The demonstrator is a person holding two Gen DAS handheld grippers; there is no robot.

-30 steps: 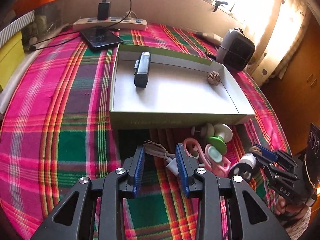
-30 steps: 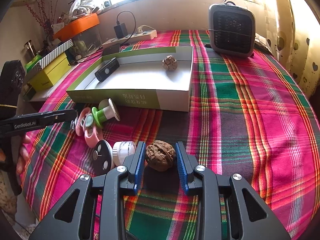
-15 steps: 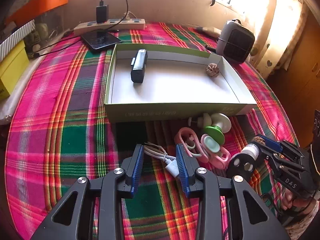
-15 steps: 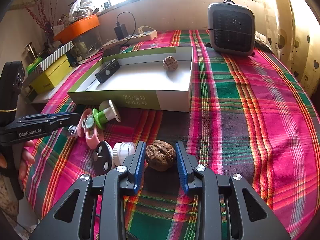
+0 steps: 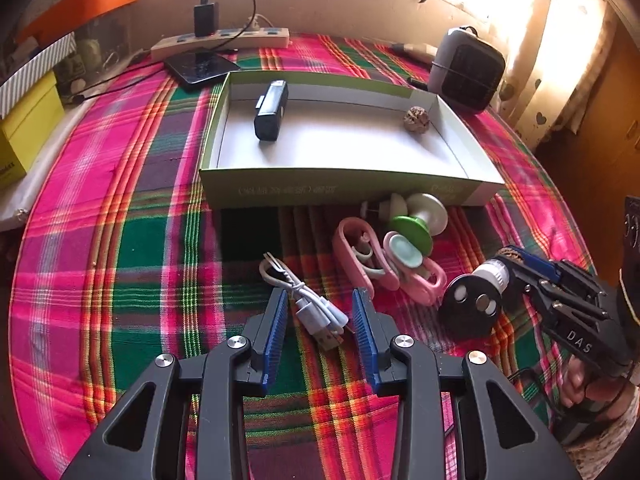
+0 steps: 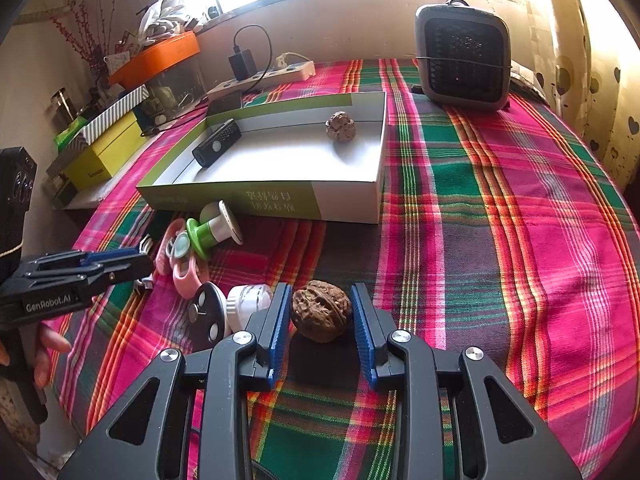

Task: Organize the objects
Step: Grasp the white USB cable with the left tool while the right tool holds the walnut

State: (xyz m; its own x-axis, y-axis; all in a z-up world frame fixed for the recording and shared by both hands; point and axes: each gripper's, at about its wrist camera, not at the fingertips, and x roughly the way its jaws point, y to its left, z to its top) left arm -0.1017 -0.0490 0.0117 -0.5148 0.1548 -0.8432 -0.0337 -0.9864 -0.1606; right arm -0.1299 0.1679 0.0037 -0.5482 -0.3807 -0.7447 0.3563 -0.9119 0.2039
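Left wrist view: the task is judged to be partly done. Inside the shallow box, the landmark here, a black remote-like device is seen near the far left corner and a small walnut near the far right corner. Everything else is still outside, on the plaid-covered bench in front of the box's near wall: a green-and-white spool just against that wall, pink clips a little nearer, a black disc with a white bulb-like piece to the right of them, and a bundled white cable nearer still.

The left hand-held gripper is held with its pads apart, one on either side of the cable; the plug end lies between them, closer to the right pad, and no pressing contact is seen, so the cable is not yet gripped.

In the right wrist view, a larger walnut is found on the cloth in front of the box's near right corner, well short of it. The right hand-held gripper is set around this walnut with a pad close on each side; whether the pads actually press on it cannot be told. The walnut appears to rest on the bench, not lifted. At least five items are judged left to be moved.
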